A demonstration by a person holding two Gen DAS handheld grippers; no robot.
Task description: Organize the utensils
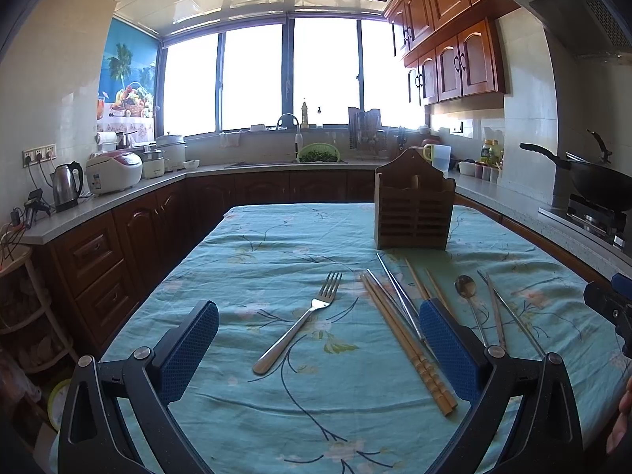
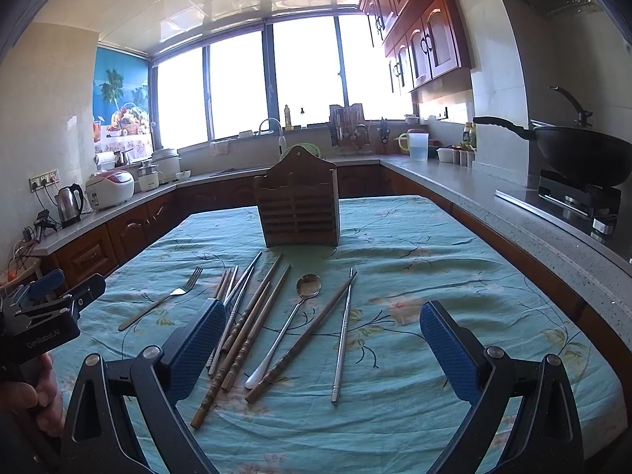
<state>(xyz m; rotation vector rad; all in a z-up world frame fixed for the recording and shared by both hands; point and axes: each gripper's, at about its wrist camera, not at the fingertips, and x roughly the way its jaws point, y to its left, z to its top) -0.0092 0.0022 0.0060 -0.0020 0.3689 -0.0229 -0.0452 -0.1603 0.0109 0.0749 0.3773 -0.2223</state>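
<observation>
Left wrist view: floral-clothed tabletop (image 1: 245,414) fills the lower frame, wooden utensil holder (image 1: 412,205) upright at centre right. Chopsticks (image 1: 407,339) lie below it, fork (image 1: 300,322) at centre, spoon (image 1: 468,296) further right. Left gripper (image 1: 318,351) fingers spread, empty. Right wrist view: right gripper (image 2: 318,351) fingers likewise spread above the chopsticks.

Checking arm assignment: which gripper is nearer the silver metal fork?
Left. The left gripper frames the silver metal fork between its open jaws; the right gripper sits further right, over the spoon.
</observation>
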